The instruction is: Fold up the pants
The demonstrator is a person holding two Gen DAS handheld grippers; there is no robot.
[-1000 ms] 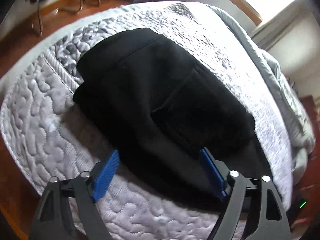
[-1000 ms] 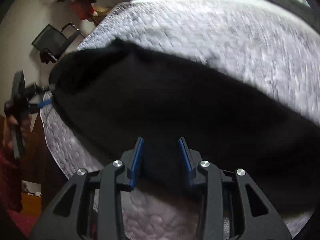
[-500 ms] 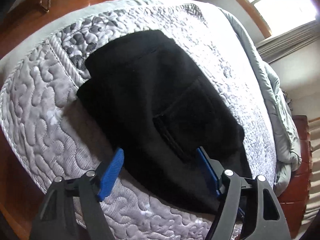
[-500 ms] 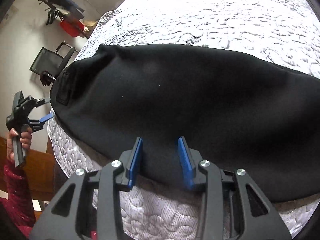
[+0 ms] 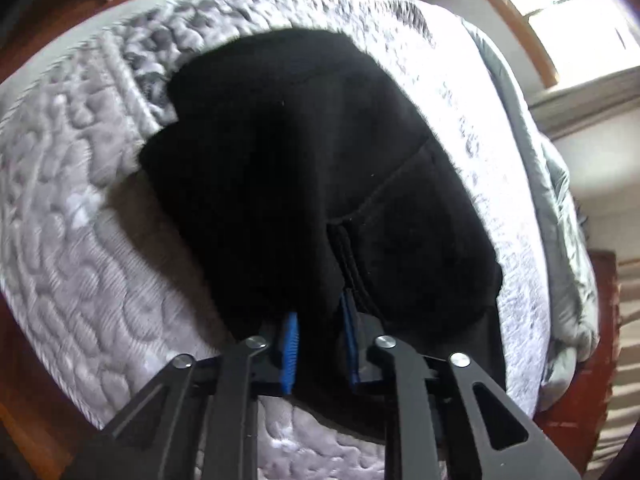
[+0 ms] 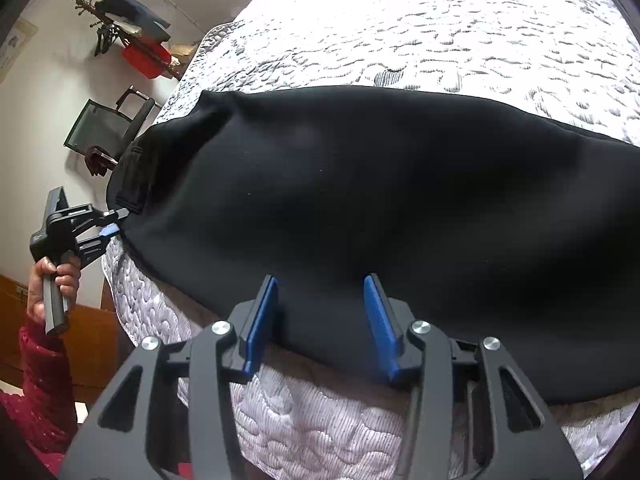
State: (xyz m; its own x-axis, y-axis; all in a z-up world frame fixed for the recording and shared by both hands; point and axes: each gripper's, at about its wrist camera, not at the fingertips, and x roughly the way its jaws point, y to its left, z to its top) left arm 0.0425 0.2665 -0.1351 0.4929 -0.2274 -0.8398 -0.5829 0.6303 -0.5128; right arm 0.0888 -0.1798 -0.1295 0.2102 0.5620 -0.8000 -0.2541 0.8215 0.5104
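The left gripper (image 5: 318, 334) had its jaws spread wide a second ago; they have just been closing and now pinch the near edge of the black pants (image 5: 304, 184). The right gripper (image 6: 320, 320) has its jaws newly widened, part open, straddling the pants' near edge without pressing it. The pants lie flat across the quilted bed (image 6: 440, 32).
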